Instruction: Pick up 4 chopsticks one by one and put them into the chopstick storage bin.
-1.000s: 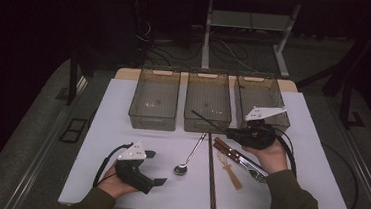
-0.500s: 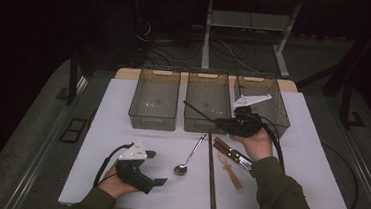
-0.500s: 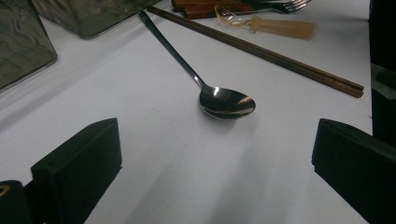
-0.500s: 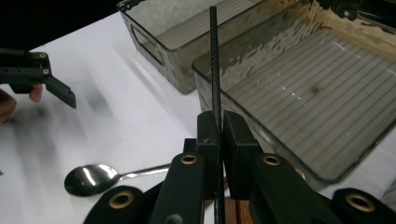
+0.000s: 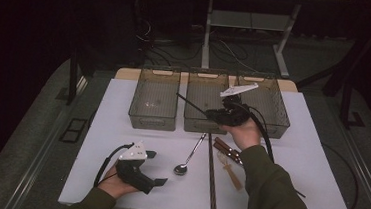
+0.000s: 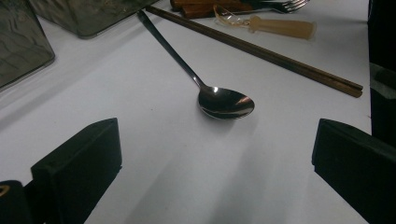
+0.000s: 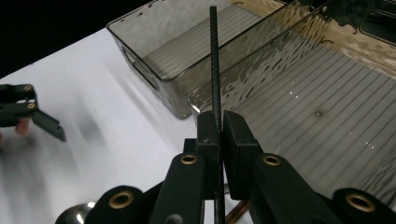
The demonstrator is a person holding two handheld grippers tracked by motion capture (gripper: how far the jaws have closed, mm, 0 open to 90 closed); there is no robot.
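My right gripper (image 5: 209,112) is shut on a thin black chopstick (image 5: 189,102), held above the front of the middle bin (image 5: 199,126). In the right gripper view the chopstick (image 7: 214,60) runs straight up from between the pressed jaws of the right gripper (image 7: 220,126), its far end reaching toward the left bin (image 7: 154,70). My left gripper (image 5: 156,168) rests low at the table's front left, jaws wide apart. In its own view the left gripper (image 6: 215,158) faces a metal spoon (image 6: 224,100) that lies a little beyond it, untouched.
Three clear grey bins stand in a row at the back; the left bin (image 5: 153,119) and right bin (image 5: 272,127) flank the middle one. A brown chopstick (image 5: 211,172), wooden-handled cutlery (image 5: 226,149) and a pale plastic utensil (image 5: 233,176) lie right of the spoon (image 5: 189,155).
My right gripper has carried the black chopstick away from the cutlery, back and slightly up, to the middle bin. The left gripper has stayed put.
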